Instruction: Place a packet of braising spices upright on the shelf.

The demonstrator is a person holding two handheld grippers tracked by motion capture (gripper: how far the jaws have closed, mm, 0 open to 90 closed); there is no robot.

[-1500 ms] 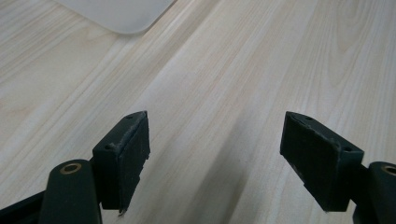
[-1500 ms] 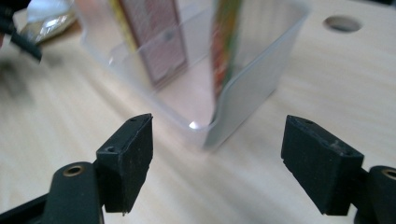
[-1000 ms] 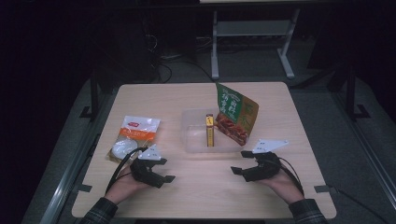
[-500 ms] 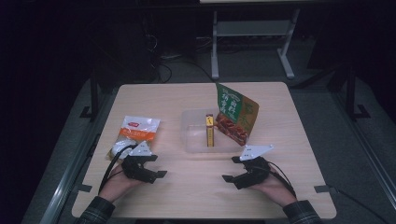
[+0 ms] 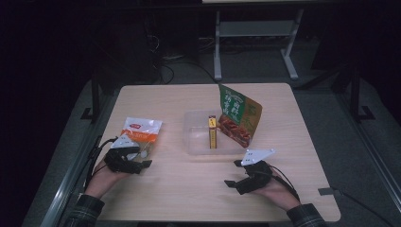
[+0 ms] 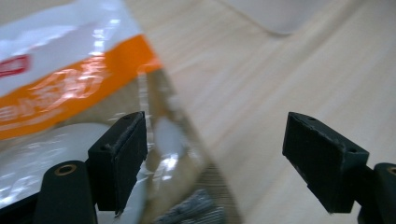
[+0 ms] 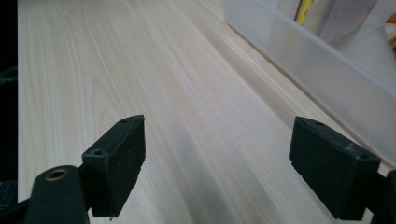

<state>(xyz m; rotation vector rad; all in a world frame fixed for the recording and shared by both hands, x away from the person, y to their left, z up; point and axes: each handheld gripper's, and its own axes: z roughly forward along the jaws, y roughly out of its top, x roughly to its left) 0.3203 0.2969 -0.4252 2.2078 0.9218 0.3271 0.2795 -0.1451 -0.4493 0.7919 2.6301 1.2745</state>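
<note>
We see our left gripper [image 6: 215, 154] gaping beside the orange-and-white plastic snack bag [image 6: 60, 93], holding nothing; its lettering is unreadable.

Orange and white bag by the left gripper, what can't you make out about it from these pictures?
- Orange and white bag, left gripper view: cut off by the top and left edges; print blurred.
- Its contents: glare on the clear film hides them.
- Its near end, high view: covered by the left gripper.
- Contact: whether the left finger touches the film cannot be told.
</note>
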